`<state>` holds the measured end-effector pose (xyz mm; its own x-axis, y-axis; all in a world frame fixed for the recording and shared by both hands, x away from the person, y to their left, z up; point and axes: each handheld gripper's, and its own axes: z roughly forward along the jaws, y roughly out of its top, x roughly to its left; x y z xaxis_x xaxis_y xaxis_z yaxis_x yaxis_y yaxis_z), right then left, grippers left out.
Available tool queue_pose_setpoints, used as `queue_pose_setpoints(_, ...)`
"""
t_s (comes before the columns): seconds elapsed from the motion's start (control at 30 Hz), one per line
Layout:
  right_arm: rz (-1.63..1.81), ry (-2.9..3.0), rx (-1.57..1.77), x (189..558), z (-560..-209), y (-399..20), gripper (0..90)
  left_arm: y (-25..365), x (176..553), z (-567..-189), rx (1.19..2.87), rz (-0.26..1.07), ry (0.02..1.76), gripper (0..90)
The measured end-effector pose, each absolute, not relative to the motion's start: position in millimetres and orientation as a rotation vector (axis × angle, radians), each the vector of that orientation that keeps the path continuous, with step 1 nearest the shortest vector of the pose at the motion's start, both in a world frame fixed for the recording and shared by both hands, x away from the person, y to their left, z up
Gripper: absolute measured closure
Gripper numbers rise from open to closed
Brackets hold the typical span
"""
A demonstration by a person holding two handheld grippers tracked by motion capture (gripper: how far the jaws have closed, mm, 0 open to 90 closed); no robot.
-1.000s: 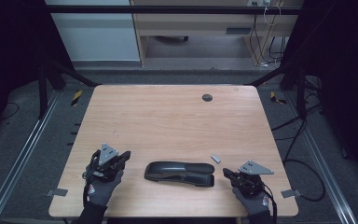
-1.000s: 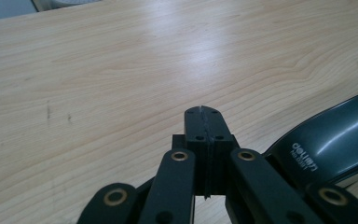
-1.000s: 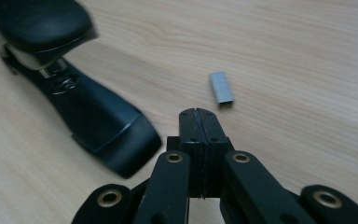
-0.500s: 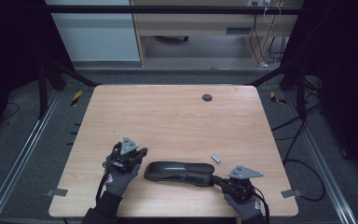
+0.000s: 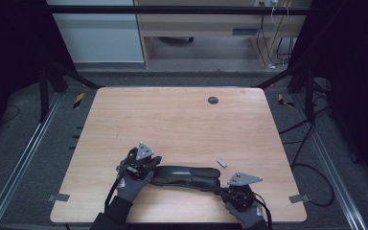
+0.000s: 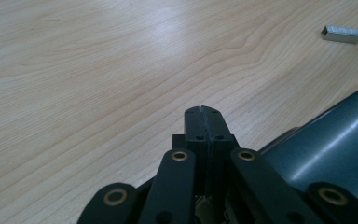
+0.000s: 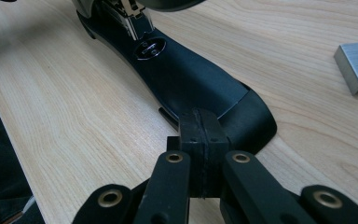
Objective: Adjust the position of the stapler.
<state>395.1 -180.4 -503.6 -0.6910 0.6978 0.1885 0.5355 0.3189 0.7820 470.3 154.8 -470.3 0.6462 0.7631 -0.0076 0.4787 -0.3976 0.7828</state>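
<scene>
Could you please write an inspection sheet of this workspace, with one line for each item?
Surface: light wooden table, with a small dark round spot near its far edge.
Job's things: black stapler lying flat near the front edge; strip of staples loose beside it.
Clutter: nothing seen.
Grippers: left gripper at the stapler's left end, fingers shut together; right gripper at its right end, also shut, its tip at the stapler's base.
Cables: black cables on the floor to the right.
Surroundings: grey carpet, a wooden desk behind.
</scene>
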Motion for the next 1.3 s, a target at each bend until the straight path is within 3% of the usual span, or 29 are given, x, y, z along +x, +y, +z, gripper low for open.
queue_pose_setpoints(0.63, 1.292, 2.392, 1.143, 398, -507, -180, 90.0, 156, 456, -468, 2.071, 0.484, 0.92, 89.6)
queue_pose_setpoints(0.83, 1.342, 2.335, 1.132, 396, -501, -186, 88.5, 162, 451, -458, 2.04, 0.553, 0.925, 80.8)
queue_pose_setpoints(1.3, 1.329, 2.186, 1.23, 401, -499, -205, 70.8, 154, 418, -430, 2.006, 0.672, 0.804, 48.5)
